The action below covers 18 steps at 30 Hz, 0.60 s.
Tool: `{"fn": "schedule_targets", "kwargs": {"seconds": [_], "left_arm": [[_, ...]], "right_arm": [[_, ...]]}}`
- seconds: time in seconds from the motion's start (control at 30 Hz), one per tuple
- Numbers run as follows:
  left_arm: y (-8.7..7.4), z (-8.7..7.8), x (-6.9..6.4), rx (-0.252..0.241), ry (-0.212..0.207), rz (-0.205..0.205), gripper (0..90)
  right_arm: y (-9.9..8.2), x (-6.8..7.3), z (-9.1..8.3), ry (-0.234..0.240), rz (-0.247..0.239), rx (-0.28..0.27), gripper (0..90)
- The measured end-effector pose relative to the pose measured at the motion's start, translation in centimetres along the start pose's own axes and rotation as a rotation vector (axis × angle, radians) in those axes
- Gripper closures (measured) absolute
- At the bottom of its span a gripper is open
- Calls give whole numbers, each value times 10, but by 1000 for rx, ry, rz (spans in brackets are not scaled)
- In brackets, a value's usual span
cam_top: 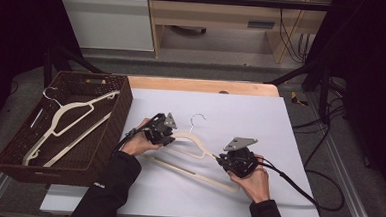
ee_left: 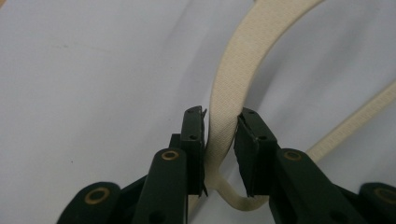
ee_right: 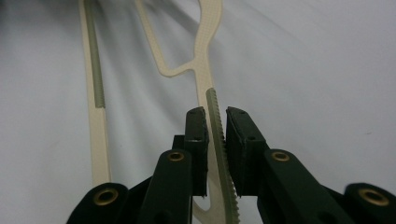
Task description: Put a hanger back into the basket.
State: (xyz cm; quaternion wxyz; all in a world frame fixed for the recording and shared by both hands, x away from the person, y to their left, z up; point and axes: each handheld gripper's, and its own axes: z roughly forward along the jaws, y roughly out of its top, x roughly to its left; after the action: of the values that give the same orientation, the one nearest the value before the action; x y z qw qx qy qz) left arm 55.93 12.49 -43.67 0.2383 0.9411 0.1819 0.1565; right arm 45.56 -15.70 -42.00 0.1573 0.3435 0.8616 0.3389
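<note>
A cream plastic hanger (cam_top: 194,141) with a metal hook (cam_top: 197,119) lies on the white mat. My left gripper (cam_top: 165,138) is at its left shoulder. In the left gripper view the curved cream arm (ee_left: 233,74) runs between the jaws of my left gripper (ee_left: 220,116), and both pads press on it. My right gripper (cam_top: 227,160) is at the hanger's right shoulder. In the right gripper view, my right gripper (ee_right: 215,112) is shut on the arm where its grey toothed strip (ee_right: 219,140) begins. The hanger's lower bar (ee_right: 95,130) runs to the left of the jaws.
A dark woven basket (cam_top: 123,110) stands at the mat's left edge with another cream hanger (cam_top: 70,117) lying in it. The white mat (cam_top: 260,122) covers most of the wooden table (cam_top: 202,85). A black cable (cam_top: 297,189) trails off to the right.
</note>
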Motion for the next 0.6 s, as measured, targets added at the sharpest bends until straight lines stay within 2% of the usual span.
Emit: {"fn": "schedule_targets", "kwargs": {"seconds": [0.07,0.3,0.33,0.47,0.6], "left_arm": [[0,-6,-5,-2,-6,11,761],[-1,-25,-12,5,-10,-5,770],[-4,-31,-15,-2,-8,-30,770],[-9,-41,-19,-19,12,-68,771],[-11,-55,-26,-42,66,-111,771]], "right_arm": [[-1,-3,-1,-5,13,-6,783],[-5,-12,-8,14,40,-54,756],[-5,-12,-10,15,40,-60,741],[-5,-14,-14,25,50,-98,710],[-4,-15,-23,43,62,-141,665]]}}
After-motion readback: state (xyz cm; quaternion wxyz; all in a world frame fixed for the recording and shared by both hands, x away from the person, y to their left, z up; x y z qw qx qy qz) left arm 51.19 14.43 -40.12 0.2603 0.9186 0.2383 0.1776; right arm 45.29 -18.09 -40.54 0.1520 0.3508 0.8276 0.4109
